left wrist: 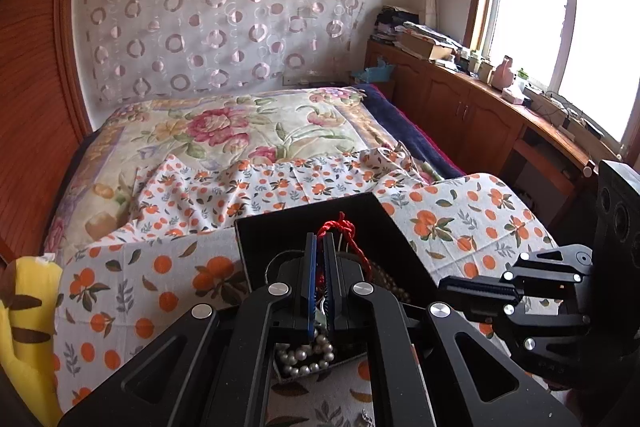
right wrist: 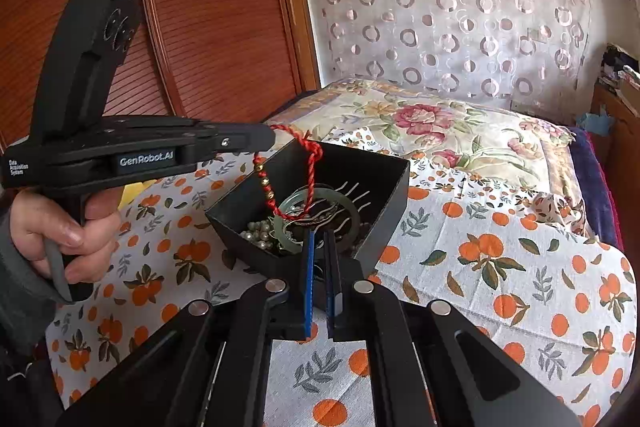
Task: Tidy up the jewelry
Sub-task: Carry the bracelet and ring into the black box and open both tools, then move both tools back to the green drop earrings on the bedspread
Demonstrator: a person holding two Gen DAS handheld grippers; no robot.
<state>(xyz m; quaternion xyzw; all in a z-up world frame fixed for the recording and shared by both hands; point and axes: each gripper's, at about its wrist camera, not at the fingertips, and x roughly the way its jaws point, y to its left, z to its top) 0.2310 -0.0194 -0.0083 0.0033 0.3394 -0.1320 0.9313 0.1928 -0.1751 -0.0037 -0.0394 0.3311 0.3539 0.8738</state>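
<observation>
A black open box (right wrist: pixel 390 187) sits on the orange-print cloth and holds a pale green bangle (right wrist: pixel 296 205), white pearls (right wrist: pixel 256 231) and other jewelry. My left gripper (right wrist: pixel 272 137) is shut on a red braided cord bracelet (right wrist: pixel 310 163) with gold beads, holding it over the box so it hangs into it. In the left wrist view the red cord (left wrist: pixel 344 231) sticks out past the shut fingers (left wrist: pixel 320 243), with pearls (left wrist: pixel 308 355) below. My right gripper (right wrist: pixel 319 239) is nearly closed and empty at the box's near wall, and shows at the right in the left wrist view (left wrist: pixel 444 285).
The box stands on a table covered with orange-print cloth (right wrist: pixel 500 267), in front of a bed with a floral blanket (left wrist: pixel 224 131). A yellow plush toy (left wrist: pixel 28 319) lies at the left. A wooden cabinet (left wrist: pixel 460 107) runs along the window wall.
</observation>
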